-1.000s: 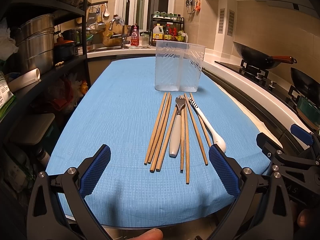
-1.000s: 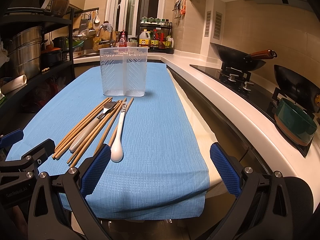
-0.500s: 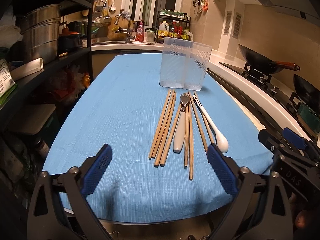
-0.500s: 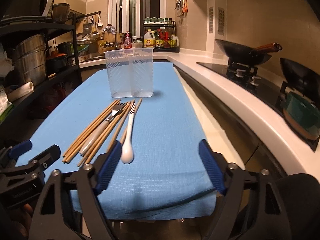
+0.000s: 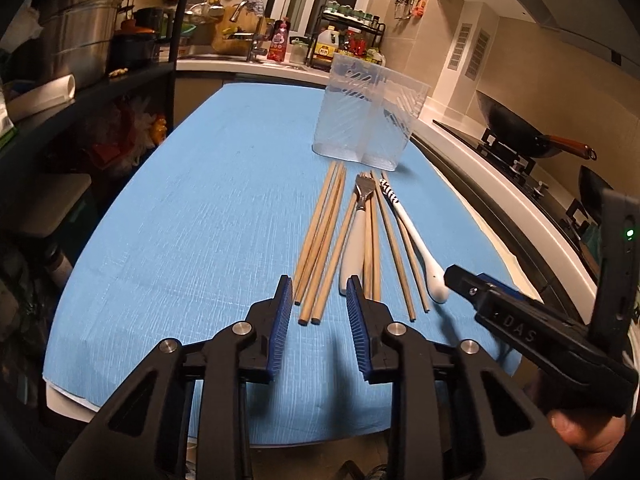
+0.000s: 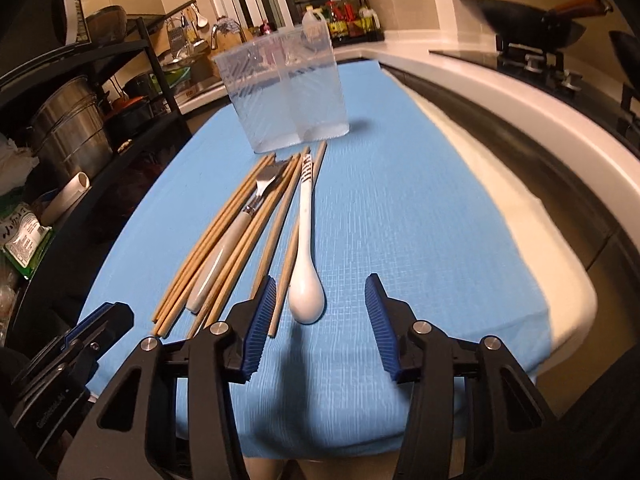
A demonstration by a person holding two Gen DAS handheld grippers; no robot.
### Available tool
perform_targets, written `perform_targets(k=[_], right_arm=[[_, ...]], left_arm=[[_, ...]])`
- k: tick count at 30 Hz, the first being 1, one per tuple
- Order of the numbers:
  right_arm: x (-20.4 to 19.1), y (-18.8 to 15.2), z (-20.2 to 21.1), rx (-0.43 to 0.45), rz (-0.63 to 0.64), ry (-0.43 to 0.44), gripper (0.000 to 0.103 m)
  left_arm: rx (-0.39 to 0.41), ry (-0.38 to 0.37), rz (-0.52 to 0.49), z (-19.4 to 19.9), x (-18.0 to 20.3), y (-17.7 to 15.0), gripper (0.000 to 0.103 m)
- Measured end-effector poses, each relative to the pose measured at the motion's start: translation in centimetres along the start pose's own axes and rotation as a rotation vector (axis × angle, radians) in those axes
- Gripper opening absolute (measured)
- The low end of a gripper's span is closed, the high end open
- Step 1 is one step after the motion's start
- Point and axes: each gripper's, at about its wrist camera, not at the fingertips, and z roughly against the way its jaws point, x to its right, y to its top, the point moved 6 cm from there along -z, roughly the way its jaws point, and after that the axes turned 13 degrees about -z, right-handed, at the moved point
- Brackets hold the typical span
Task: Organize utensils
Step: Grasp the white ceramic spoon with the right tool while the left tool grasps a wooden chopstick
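One clear two-compartment holder (image 5: 370, 124) stands upper centre on the blue-covered worktop (image 5: 200, 216). Below it lie about nine wooden chopsticks (image 5: 320, 240), one fork (image 5: 358, 232) and one white spoon (image 6: 306, 248). The left gripper (image 5: 318, 320) and right gripper (image 6: 320, 320) are both closing, unclamped, around chopstick ends and the spoon bowl respectively.

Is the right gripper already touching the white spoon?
Apart. In the right wrist view, blue cloth shows between the white spoon and both closing pads of the right gripper.
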Motion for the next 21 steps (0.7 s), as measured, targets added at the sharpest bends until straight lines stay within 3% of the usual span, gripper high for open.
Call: perform_targets(k=[3, 4, 5, 10, 12, 15, 21], right_arm=[[0.1, -0.2, -1.2, -0.028, -0.017, 0.010, 0.035], [-0.1, -0.2, -1.3, -0.027, -0.008, 0.012, 0.024], [-0.3, -0.4, -1.5, -0.036, -0.004, 0.024, 0.022], [-1.1, -0.8, -1.4, -0.047, 0.018, 0.070, 0.021], [-1.0, -0.7, -1.0, -0.030, 0.017, 0.071, 0.021], [-0.8, -0.1, 0.1, 0.026, 0.041, 0.043, 0.021], [-1.0, -0.7, -0.5, 0.055, 0.229, -0.153, 0.021]], left_arm=[[-0.012, -0.002, 0.029, -0.9, -0.8, 0.0, 0.028], [-0.013, -0.002, 0.038, -1.2, -1.0, 0.0, 0.028], [-0.013, -0.002, 0.041, -1.4, -1.1, 0.1, 0.028], [-0.030, -0.008, 0.065, -3.0, -1.8, 0.2, 0.027], [-0.051, -0.020, 0.060, -3.7, -1.7, 0.0, 0.018], [-0.064, 0.006, 0.009, -4.2, -1.2, -0.1, 0.005], [-0.066, 0.012, -0.047, -4.3, -0.3, -0.3, 0.005]])
